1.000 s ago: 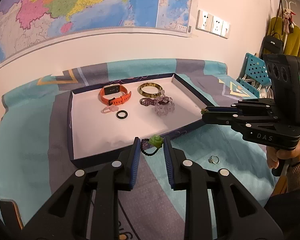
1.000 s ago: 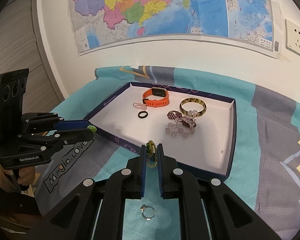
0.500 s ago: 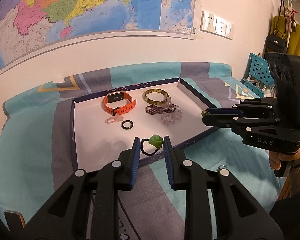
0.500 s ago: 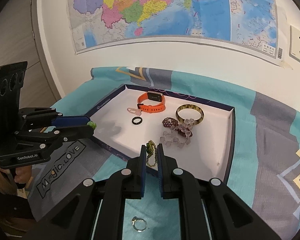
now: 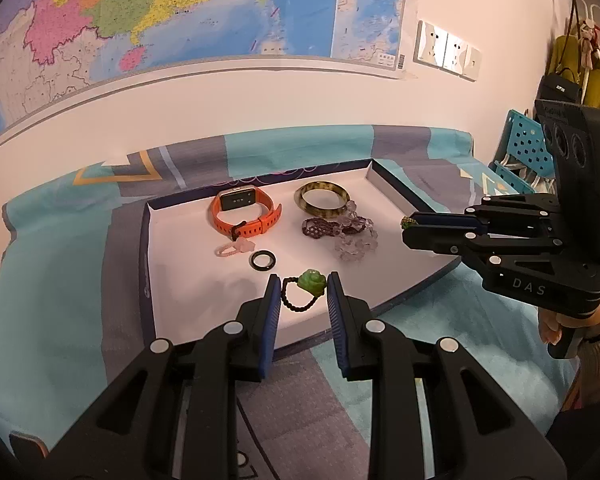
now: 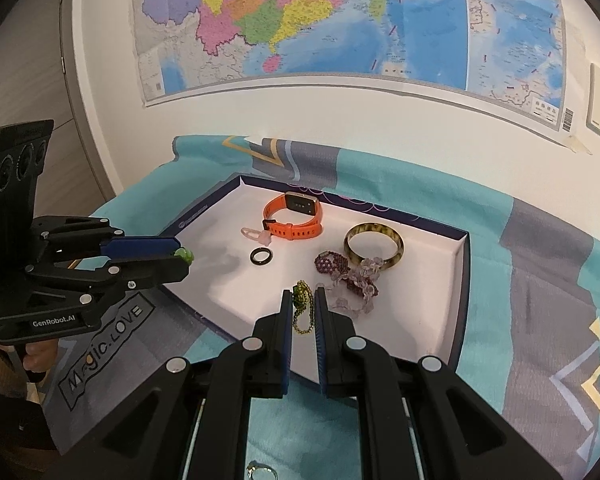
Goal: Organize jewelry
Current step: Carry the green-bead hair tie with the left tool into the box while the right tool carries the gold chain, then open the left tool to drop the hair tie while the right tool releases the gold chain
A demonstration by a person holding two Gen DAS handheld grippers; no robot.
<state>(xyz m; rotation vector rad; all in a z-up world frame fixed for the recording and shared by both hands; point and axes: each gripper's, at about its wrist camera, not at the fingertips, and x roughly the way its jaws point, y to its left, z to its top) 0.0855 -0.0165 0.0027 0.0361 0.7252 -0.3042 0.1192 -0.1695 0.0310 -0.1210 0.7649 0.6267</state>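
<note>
My left gripper (image 5: 303, 290) is shut on a green flower ring with a black cord loop (image 5: 312, 283), held just above the near edge of the white tray (image 5: 146, 264). My right gripper (image 6: 303, 300) is shut on a small green-and-yellow bead chain (image 6: 302, 310) that dangles between its pads over the tray's near rim (image 6: 460, 280). Lying in the tray are an orange watch (image 5: 244, 216), an amber bangle (image 5: 322, 199), a maroon bead bracelet (image 5: 320, 228), a clear crystal bracelet (image 5: 354, 242), a pink ring (image 5: 236, 248) and a black ring (image 5: 262, 260).
A teal and grey patterned cloth (image 6: 540, 320) covers the table. A silver ring (image 6: 260, 472) lies on it below my right gripper. Behind the table is a wall with a map (image 5: 180, 8) and sockets (image 5: 446, 50). A blue perforated crate (image 5: 520, 148) stands far right.
Both grippers have moved forward with their pieces, from short of the tray's near edge to over it. The silver ring has slid toward the bottom of the right wrist view.
</note>
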